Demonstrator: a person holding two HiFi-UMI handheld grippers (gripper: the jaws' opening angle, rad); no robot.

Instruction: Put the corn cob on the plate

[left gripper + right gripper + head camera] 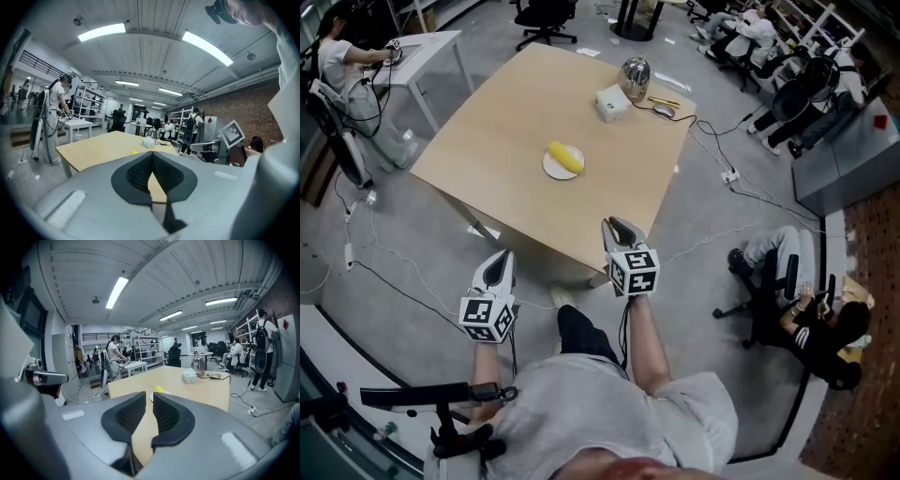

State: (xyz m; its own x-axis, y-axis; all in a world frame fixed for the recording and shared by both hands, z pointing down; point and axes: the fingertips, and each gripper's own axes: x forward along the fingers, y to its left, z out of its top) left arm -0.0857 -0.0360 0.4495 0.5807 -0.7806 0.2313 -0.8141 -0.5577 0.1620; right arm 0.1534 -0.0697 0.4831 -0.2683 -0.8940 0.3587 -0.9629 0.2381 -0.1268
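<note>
While the head view shows the corn cob [565, 157] lying on the plate [549, 170] in the middle of the table [487, 131], only the gripper views settle the jaws. The left gripper [152, 155] is pressed together at its tips. The right gripper [149, 398] stands slightly apart. Both are empty and well short of the plate.

Long ceiling lights [102, 32] wash the room in bright, even, cool white, so the counter [553, 141] casts only a faint shadow on the floor [703, 220]. A small glare sits on the metal kettle [636, 73]. Both claw views bend strongly and darken to black at the corners. The left claw [152, 155] and right claw [149, 397] look soft, close to the lens.
</note>
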